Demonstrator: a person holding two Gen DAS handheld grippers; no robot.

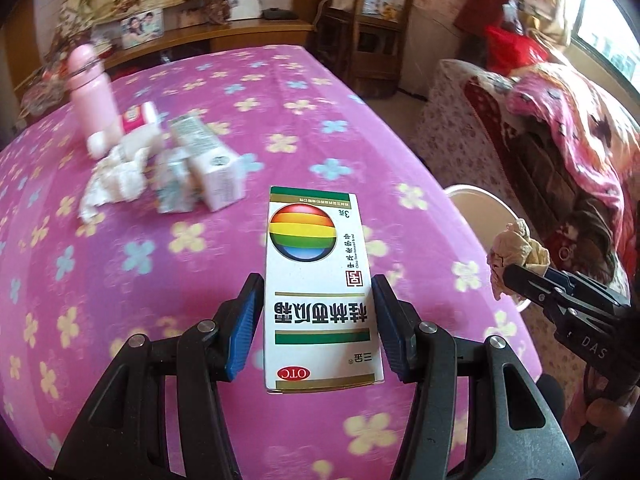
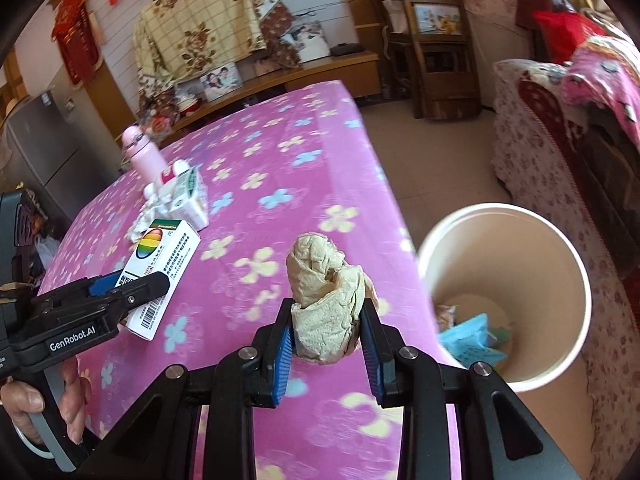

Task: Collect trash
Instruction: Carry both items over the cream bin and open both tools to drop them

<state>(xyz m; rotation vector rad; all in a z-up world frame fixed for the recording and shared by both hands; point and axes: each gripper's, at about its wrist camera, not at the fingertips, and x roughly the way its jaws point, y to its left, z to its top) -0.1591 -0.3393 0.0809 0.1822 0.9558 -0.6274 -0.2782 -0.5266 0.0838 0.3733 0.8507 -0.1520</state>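
My left gripper (image 1: pixel 318 284) is shut on a white medicine box (image 1: pixel 318 280) with a rainbow ball print and holds it above the pink flowered table (image 1: pixel 200 340). It also shows in the right wrist view (image 2: pixel 162 268). My right gripper (image 2: pixel 326 312) is shut on a crumpled beige tissue (image 2: pixel 326 300), seen in the left wrist view (image 1: pixel 516 252) near the table's right edge. A white bin (image 2: pixel 516 292) stands on the floor right of the table, with blue and other wrappers inside.
On the table's far left lie a pink bottle (image 1: pixel 94 92), crumpled white tissue (image 1: pixel 116 182), and small cartons (image 1: pixel 212 168). A sofa with blankets (image 1: pixel 568 152) stands beyond the bin. A wooden chair (image 2: pixel 436 52) and cabinet are at the back.
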